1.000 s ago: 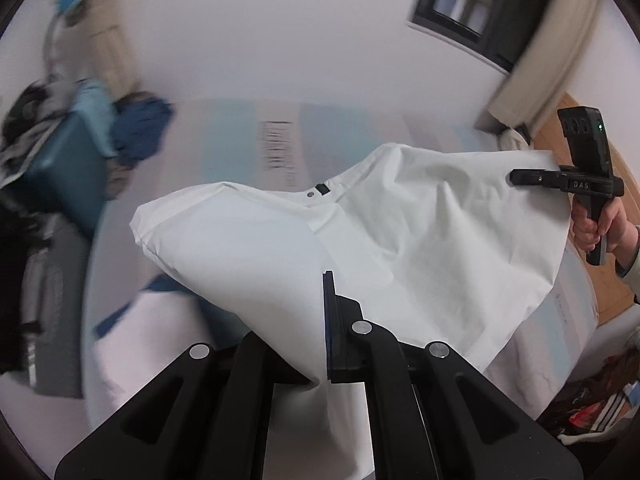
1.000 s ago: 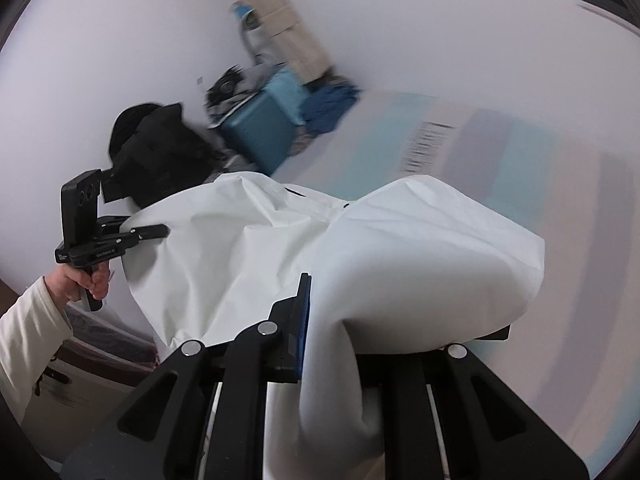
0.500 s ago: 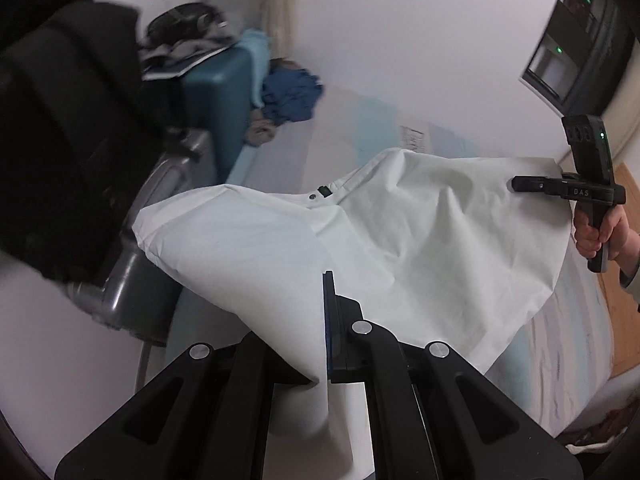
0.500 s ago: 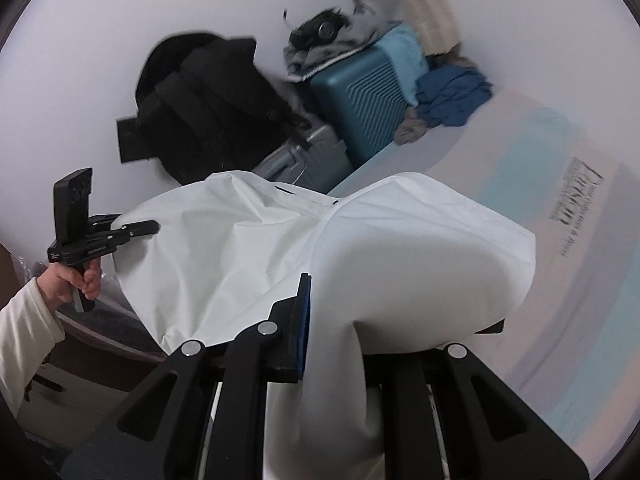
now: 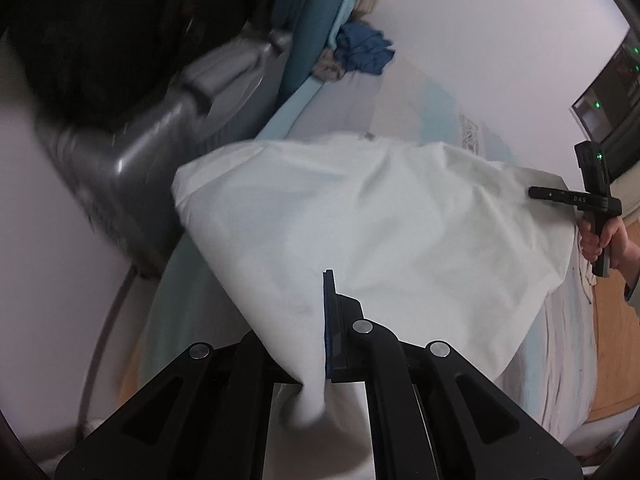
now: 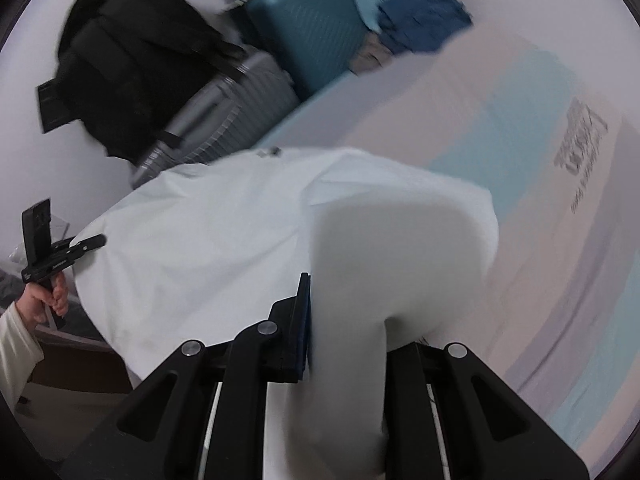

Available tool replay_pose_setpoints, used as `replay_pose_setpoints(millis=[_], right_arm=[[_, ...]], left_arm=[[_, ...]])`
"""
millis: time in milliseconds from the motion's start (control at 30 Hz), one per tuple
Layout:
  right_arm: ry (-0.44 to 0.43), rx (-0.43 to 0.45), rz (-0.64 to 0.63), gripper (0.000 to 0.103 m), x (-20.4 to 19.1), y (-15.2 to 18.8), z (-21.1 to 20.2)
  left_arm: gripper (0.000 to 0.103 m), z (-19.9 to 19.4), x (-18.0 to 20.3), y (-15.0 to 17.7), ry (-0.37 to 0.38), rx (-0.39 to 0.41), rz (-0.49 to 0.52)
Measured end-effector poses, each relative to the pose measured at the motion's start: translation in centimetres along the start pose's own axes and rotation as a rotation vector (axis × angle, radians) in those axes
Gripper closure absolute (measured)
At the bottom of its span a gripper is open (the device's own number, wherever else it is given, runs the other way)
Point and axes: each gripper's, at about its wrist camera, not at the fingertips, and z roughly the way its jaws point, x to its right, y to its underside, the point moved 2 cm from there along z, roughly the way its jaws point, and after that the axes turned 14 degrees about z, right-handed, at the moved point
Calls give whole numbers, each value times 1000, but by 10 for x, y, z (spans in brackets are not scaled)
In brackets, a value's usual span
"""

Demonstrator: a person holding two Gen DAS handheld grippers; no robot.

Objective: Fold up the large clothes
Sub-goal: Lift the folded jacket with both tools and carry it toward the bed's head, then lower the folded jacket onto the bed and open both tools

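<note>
A large white garment hangs spread between my two grippers, low over the bed. My left gripper is shut on one edge of it, and cloth drapes over its left finger. In the same view my right gripper pinches the far right edge, held by a hand. In the right wrist view the garment bulges over my right gripper, which is shut on a bunch of the fabric. At that view's left edge is my left gripper. A small dark tag marks the garment's far edge.
The bed sheet is striped in pale blue and lilac. Beside the bed stand a grey suitcase and a teal suitcase, with a black coat over them. Blue clothes lie at the bed's far corner. Wooden floor shows at the right.
Both grippers have come down and across with the garment still held. The cloth now hangs lower over the bed, and the suitcases and coat loom larger in both views.
</note>
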Motion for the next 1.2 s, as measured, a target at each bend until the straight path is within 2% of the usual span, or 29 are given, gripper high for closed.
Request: replay_pose_setpoints(millis=[133, 400, 467, 500, 567, 600, 633, 667, 700, 733, 767, 833, 867, 933, 1067, 1133, 1200], right_arm=[[39, -29, 18, 90, 16, 14, 18], [109, -55, 34, 86, 33, 35, 47], [134, -50, 46, 77, 35, 37, 53], [152, -39, 54, 69, 38, 39, 56], [152, -27, 71, 60, 41, 43, 57], [150, -22, 89, 52, 44, 46, 58], [147, -18, 92, 46, 45, 49, 59], [150, -16, 91, 43, 45, 50, 61], [151, -12, 96, 33, 47, 53, 61], [144, -8, 106, 25, 49, 56, 60], [140, -1, 115, 22, 52, 58, 60], [134, 32, 154, 9, 61, 61, 54], [128, 43, 165, 7, 63, 62, 53], [113, 70, 202, 8, 75, 64, 42], [169, 166, 245, 7, 90, 68, 6], [216, 242, 244, 7, 92, 74, -25], [251, 310, 234, 7, 89, 84, -63]], left_arm=[[101, 18, -5, 20, 7, -38, -28], [100, 39, -10, 32, 5, -80, -52], [99, 41, -7, 35, -4, -87, -45], [99, 41, -6, 37, -7, -85, -43], [94, 41, -5, 40, -23, -81, -49], [92, 41, -2, 42, -36, -80, -46], [89, 41, 0, 44, -49, -77, -42], [77, 42, 1, 45, -62, -76, -42], [64, 42, 3, 47, -78, -82, -46], [42, 42, 3, 50, -83, -79, -53], [26, 39, 6, 54, -100, -65, -56], [18, 33, 7, 60, -133, -42, -79], [14, 30, 6, 64, -142, -34, -100], [10, 21, 6, 72, -193, -26, -133], [6, 0, 22, 79, -324, -40, -121], [6, -19, 42, 78, -401, -26, -107], [6, -38, 63, 76, -425, 2, -113]])
